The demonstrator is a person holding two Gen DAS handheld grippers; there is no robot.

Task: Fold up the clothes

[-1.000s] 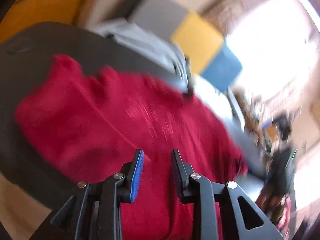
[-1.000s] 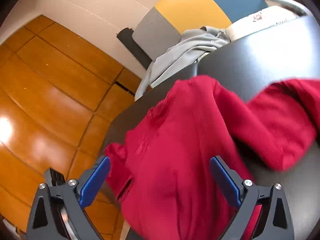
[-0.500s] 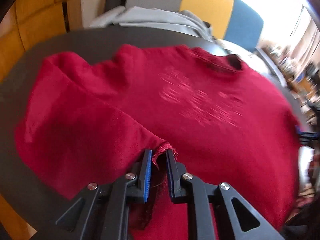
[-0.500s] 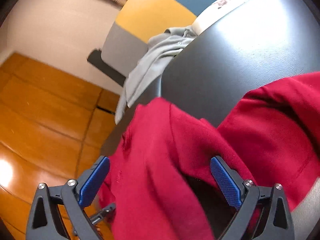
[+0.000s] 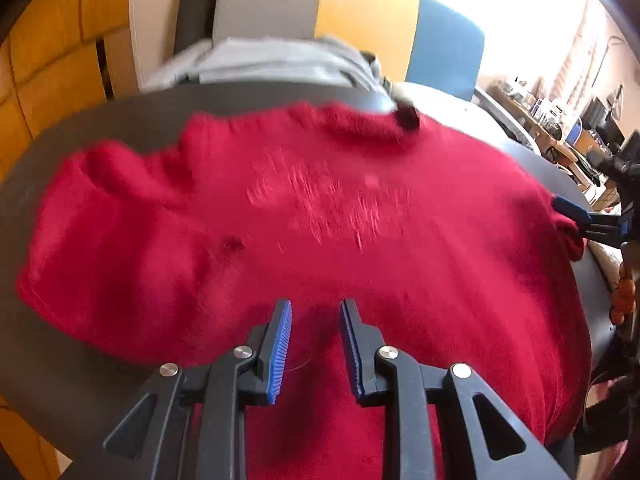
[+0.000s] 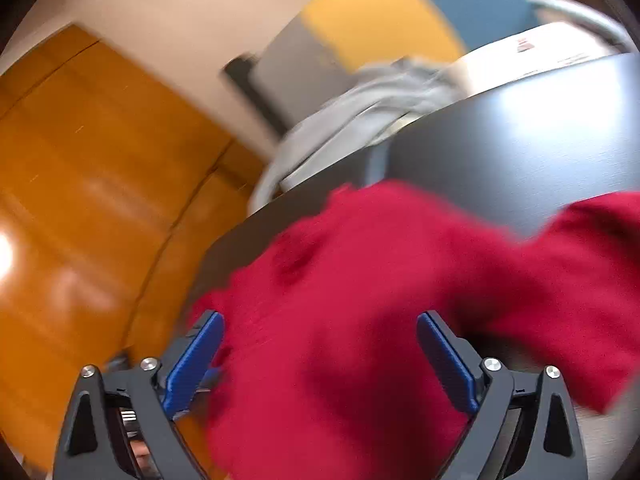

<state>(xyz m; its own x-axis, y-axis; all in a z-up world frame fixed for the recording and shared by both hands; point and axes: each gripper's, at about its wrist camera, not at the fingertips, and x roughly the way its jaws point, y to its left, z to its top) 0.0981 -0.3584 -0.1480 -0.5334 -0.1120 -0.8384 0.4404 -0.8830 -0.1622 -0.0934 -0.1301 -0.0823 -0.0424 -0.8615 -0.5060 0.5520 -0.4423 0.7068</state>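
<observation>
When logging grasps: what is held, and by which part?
Nothing. The left gripper has just been opening, red sweater clear of its pads; the right gripper is wide open.

Your left wrist view is blown out by daylight at its upper right and both fisheye views bend at the rims, with motion blur smearing the red garment (image 5: 320, 216), glare on the wooden floor (image 6: 80, 216), and only the fingers (image 6: 196, 356) sharp.

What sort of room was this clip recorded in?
Probably an office or lab rather than a home: a dark round table, colour-block panels behind it, and cluttered desks with monitors by a bright window. A red sweater lies on the table.
</observation>
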